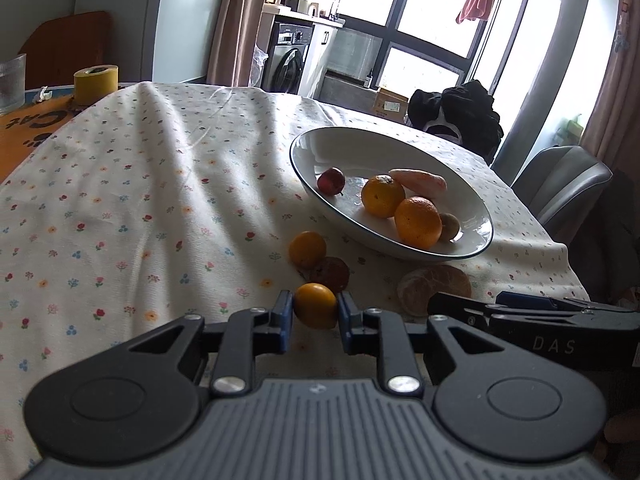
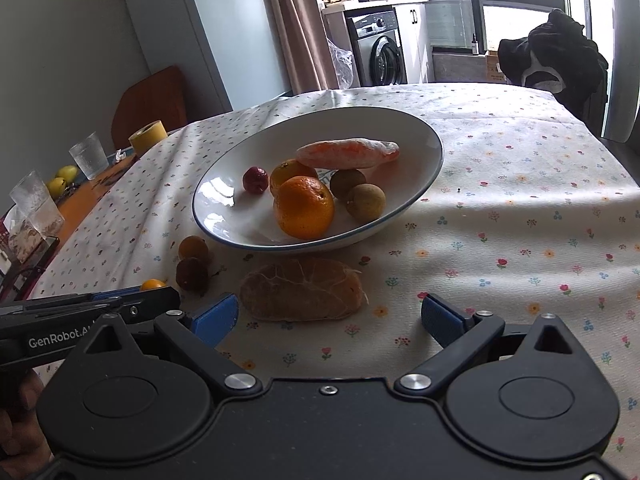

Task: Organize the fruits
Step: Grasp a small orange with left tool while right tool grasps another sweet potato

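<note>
My left gripper [image 1: 315, 314] is shut on a small orange kumquat [image 1: 316, 310], low over the flowered tablecloth. Just beyond it lie a dark red fruit [image 1: 330, 274] and another small orange fruit [image 1: 307, 249]. The white bowl [image 1: 320, 144] holds two oranges [image 1: 418, 222], a small red fruit [image 1: 331, 181], a pink peeled segment [image 1: 420, 180] and brown longans [image 2: 365, 197]. A peeled citrus piece [image 2: 302, 290] rests on the cloth in front of the bowl [image 2: 424, 136]. My right gripper [image 2: 330, 318] stands open just short of that piece, one finger on each side.
At the far left sit a yellow tape roll [image 1: 96, 83], glass cups [image 2: 88, 155] and yellow fruits [image 2: 62, 180] on an orange mat. A chair with dark clothing [image 2: 560, 60] stands behind the table, and a grey chair [image 1: 564, 184] at its right edge.
</note>
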The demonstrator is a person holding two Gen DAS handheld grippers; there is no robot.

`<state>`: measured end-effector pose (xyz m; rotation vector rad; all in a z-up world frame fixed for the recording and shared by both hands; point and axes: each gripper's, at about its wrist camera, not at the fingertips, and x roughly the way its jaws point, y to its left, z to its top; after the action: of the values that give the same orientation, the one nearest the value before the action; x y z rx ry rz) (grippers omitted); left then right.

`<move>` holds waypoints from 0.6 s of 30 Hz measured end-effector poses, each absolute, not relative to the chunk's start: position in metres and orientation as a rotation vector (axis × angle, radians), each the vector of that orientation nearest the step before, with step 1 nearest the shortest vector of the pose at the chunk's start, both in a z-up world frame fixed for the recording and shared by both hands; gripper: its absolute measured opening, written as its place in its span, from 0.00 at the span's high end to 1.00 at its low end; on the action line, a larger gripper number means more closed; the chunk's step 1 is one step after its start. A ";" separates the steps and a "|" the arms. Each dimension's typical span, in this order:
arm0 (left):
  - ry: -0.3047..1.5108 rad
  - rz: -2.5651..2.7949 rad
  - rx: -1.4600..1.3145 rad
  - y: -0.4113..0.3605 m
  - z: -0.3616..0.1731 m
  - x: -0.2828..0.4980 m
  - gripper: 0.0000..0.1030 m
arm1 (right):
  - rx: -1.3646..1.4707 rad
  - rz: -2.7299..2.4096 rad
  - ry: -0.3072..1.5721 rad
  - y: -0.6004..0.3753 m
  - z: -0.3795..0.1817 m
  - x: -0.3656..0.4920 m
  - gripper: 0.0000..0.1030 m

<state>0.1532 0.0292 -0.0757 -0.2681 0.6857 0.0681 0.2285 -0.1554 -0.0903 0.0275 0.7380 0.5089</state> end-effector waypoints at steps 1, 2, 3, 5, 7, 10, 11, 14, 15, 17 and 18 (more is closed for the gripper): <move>0.684 0.071 -0.268 0.031 -0.076 0.152 0.78 | 0.021 0.507 0.737 -0.153 -0.090 0.228 0.04; 0.682 0.078 -0.270 0.033 -0.076 0.151 0.78 | 0.017 0.508 0.737 -0.150 -0.091 0.228 0.04; 0.682 0.083 -0.274 0.035 -0.076 0.151 0.78 | 0.015 0.508 0.737 -0.149 -0.091 0.228 0.04; 0.679 0.089 -0.280 0.039 -0.077 0.149 0.78 | 0.012 0.503 0.740 -0.145 -0.091 0.229 0.04; 0.678 0.098 -0.282 0.042 -0.077 0.149 0.78 | 0.007 0.501 0.743 -0.142 -0.091 0.229 0.03; 0.676 0.107 -0.286 0.048 -0.077 0.148 0.78 | -0.008 0.493 0.744 -0.136 -0.091 0.230 0.03; 0.673 0.110 -0.287 0.049 -0.077 0.147 0.78 | -0.015 0.489 0.743 -0.134 -0.091 0.230 0.03; 0.668 0.106 -0.307 0.054 -0.077 0.145 0.78 | -0.033 0.468 0.740 -0.126 -0.092 0.231 0.03; 0.665 0.104 -0.313 0.055 -0.077 0.144 0.78 | -0.041 0.460 0.738 -0.124 -0.093 0.231 0.03; 0.662 0.110 -0.312 0.057 -0.077 0.142 0.78 | -0.064 0.440 0.733 -0.120 -0.093 0.231 0.06; 0.664 0.111 -0.315 0.059 -0.078 0.141 0.78 | -0.073 0.431 0.733 -0.118 -0.093 0.232 0.07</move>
<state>0.1414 0.0590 -0.0783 -0.3148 0.6635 0.1111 0.2316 -0.1176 -0.0932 -0.0726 0.7327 0.4311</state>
